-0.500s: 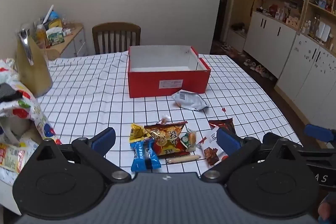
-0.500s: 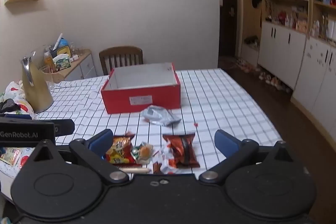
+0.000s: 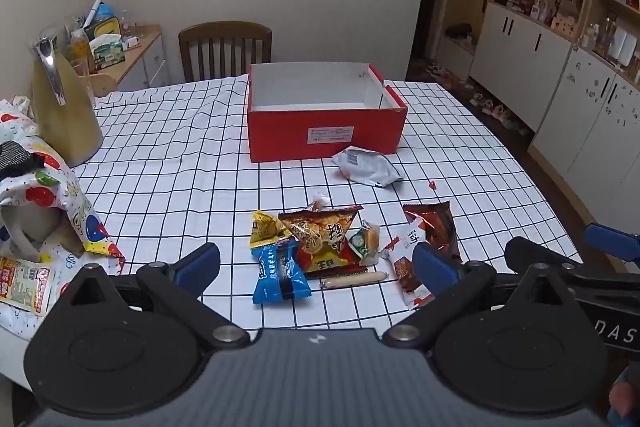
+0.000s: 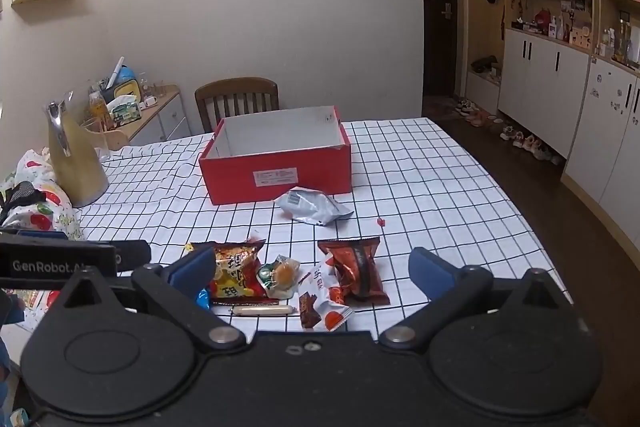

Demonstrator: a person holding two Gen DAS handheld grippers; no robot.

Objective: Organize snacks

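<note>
Both my hand-held grippers, left [image 3: 316, 263] and right [image 4: 312, 267], are spread wide, holding nothing. Crinkly plastic snack packets [image 3: 320, 243] lie just ahead; the open red cardboard box [image 3: 324, 131] sits further beyond them.

A wooden chair [image 3: 225, 47] stands behind the checked bench [image 3: 168, 163]; a gold jug [image 3: 64, 107] at its left edge.

we see our left gripper [image 3: 316, 263] as a matte black frame with 2 round disc housings, each topped by a raised triangle, and a silver screw at each inner pivot. its fingers [image 3: 198, 263] end in blue pads, and a ribbed grey plate sits between the discs. our right gripper [image 4: 312, 269] has the same black discs, silver screws and blue pads; its side reads "das" in white, the left one's "genrobot.ai".
</note>
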